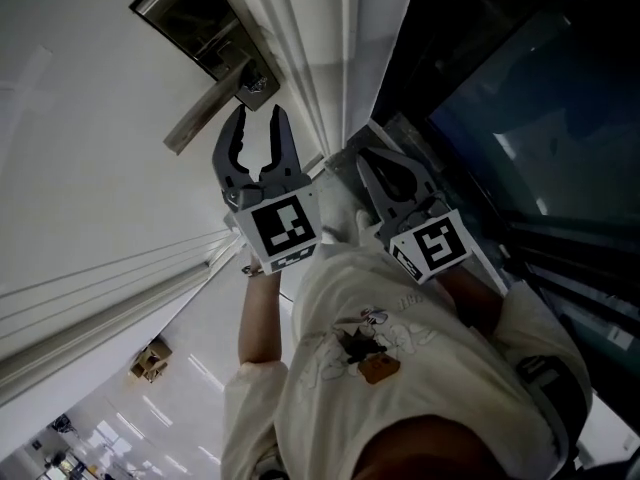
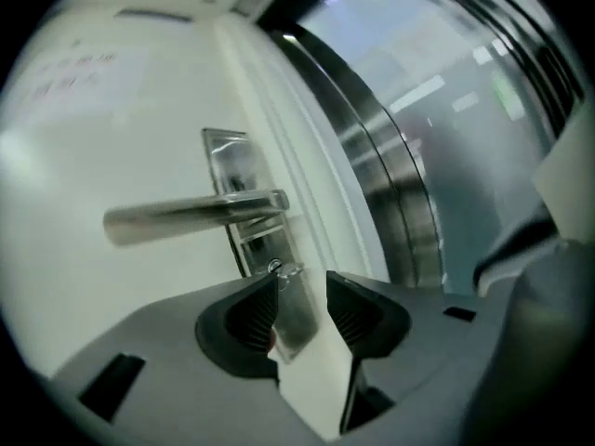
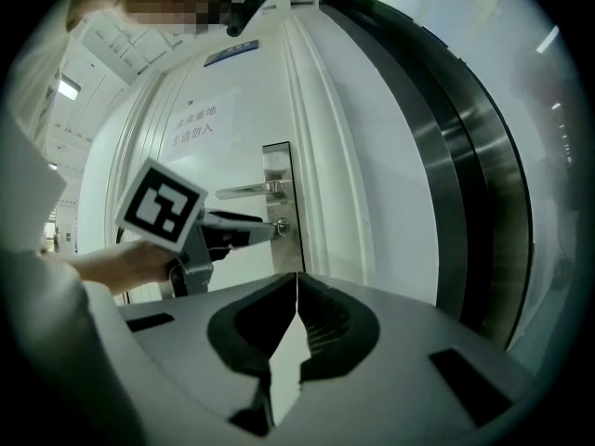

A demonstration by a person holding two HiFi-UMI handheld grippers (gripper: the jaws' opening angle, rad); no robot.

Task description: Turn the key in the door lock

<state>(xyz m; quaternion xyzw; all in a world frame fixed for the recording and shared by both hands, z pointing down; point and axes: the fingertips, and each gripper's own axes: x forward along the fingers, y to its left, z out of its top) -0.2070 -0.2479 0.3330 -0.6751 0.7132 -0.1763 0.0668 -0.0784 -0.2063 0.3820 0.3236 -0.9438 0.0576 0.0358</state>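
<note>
The white door [image 1: 90, 168] carries a steel lock plate [image 2: 244, 170] with a lever handle [image 2: 181, 216] [image 1: 203, 120]. Below the handle is the lock cylinder with a small key [image 2: 279, 269] [image 1: 256, 88] in it. My left gripper [image 2: 302, 294] [image 1: 260, 120] points at the key, open, with its tips just short of the key and not pressing on it. In the right gripper view the left gripper [image 3: 268, 229] reaches level toward the lock [image 3: 280, 225]. My right gripper [image 3: 297, 284] [image 1: 398, 173] is shut on nothing, held back to the right of the door frame.
The white door frame [image 1: 320, 48] runs beside the lock plate. Right of it stand a steel post [image 2: 386, 184] and dark glass panels [image 1: 520, 118]. A paper notice [image 3: 195, 124] hangs on the door above the handle. The person's arm [image 1: 262, 318] is below the left gripper.
</note>
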